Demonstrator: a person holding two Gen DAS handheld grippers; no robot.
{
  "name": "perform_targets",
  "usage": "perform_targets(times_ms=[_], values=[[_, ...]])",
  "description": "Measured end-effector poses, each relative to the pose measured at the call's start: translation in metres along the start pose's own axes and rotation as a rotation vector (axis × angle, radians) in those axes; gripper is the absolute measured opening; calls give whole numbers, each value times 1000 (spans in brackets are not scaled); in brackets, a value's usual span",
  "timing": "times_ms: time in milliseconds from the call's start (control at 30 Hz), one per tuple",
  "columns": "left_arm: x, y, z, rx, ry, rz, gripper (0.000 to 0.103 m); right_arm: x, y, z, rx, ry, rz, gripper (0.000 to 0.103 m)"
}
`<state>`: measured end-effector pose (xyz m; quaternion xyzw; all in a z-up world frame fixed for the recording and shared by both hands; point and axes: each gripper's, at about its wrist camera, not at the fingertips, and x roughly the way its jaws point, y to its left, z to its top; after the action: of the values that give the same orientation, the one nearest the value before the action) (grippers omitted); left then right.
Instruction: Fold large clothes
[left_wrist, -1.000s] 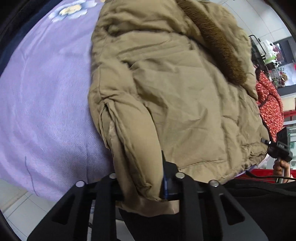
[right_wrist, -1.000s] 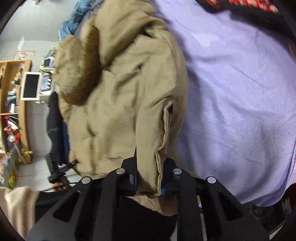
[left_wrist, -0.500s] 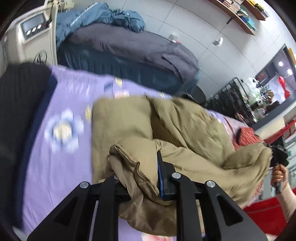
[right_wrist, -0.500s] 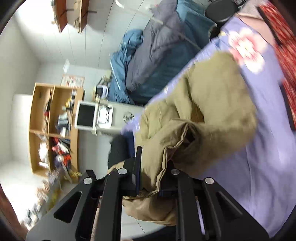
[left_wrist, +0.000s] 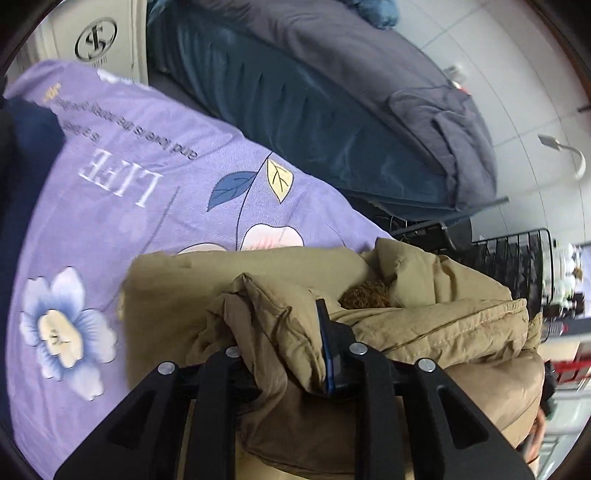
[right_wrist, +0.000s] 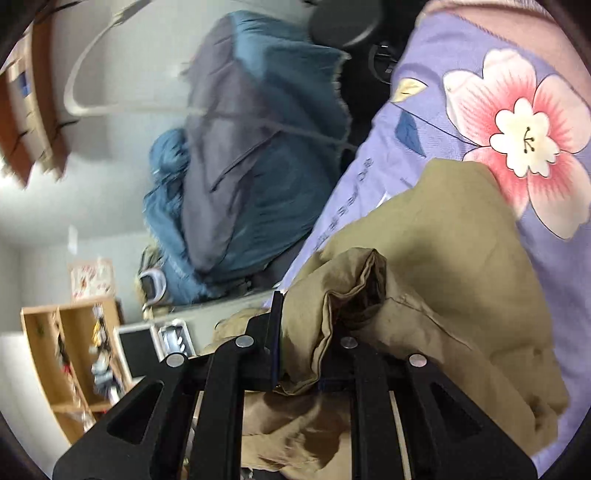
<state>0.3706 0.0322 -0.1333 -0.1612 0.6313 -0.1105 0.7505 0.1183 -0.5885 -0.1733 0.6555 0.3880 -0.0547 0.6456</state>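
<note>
A tan padded jacket (left_wrist: 443, 328) lies bunched and doubled over on the purple flowered bedsheet (left_wrist: 147, 206). A bit of its brown fur trim (left_wrist: 365, 295) peeks out between the folds. My left gripper (left_wrist: 280, 332) pinches a thick fold of the jacket's edge; its jaws are opening slightly with the cloth still pressed between them. In the right wrist view my right gripper (right_wrist: 310, 332) is shut on another fold of the jacket (right_wrist: 443, 258), held above the sheet (right_wrist: 424, 122). Fabric hides one finger of each gripper.
A pile of dark blue and grey bedding (left_wrist: 332, 110) lies beyond the sheet's far edge and also shows in the right wrist view as bedding (right_wrist: 251, 166). A white machine (left_wrist: 96, 37) stands at the back left. A wooden shelf (right_wrist: 62, 362) and a black wire rack (left_wrist: 517, 258) flank the bed.
Both grippers carried the jacket's edge across the bed towards the far side, folding the jacket over itself. The views swung from the flat jacket below to the bedding beyond the bed.
</note>
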Motion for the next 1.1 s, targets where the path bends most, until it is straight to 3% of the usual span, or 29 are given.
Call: perform_targets(times_ms=[133, 300, 367, 467, 533, 600, 633, 700, 733, 800, 867, 933, 1033, 1100], values=[[9, 8, 7, -51, 27, -50, 27, 24, -18, 6, 64, 4, -67, 14], [-26, 21, 9, -82, 44, -193, 35, 29, -25, 7, 64, 7, -91, 15], [-51, 27, 5, -92, 11, -268, 46, 29, -27, 10, 86, 15, -74, 16], [-98, 39, -2, -91, -107, -290, 54, 24, -20, 13, 53, 28, -78, 18], [-134, 48, -12, -96, -235, -230, 65, 19, -14, 14, 40, 26, -75, 22], [-159, 39, -31, -21, -330, -129, 70, 13, -11, 14, 71, 34, -59, 25], [-164, 22, -48, 77, -338, -62, 70, 10, -10, 15, 95, 37, -39, 28], [-160, -10, -81, 256, -337, 35, 70, -4, -9, 16, 158, 33, 33, 42], [-151, -37, -111, 399, -334, 92, 70, -12, -8, 16, 180, 21, 72, 45], [-130, -74, -163, 591, -327, 142, 70, -35, 0, 14, 180, -19, 131, 54], [-105, -103, -207, 706, -311, 162, 70, -57, 12, 7, 110, -57, 133, 55], [-76, -127, -235, 756, -293, 165, 70, -74, 33, -10, -54, -101, 56, 55], [-46, -150, -245, 773, -308, 216, 70, -94, 76, -71, -476, -241, -145, 56], [-40, -159, -238, 756, -324, 211, 70, -110, 94, -122, -734, -394, -216, 65]])
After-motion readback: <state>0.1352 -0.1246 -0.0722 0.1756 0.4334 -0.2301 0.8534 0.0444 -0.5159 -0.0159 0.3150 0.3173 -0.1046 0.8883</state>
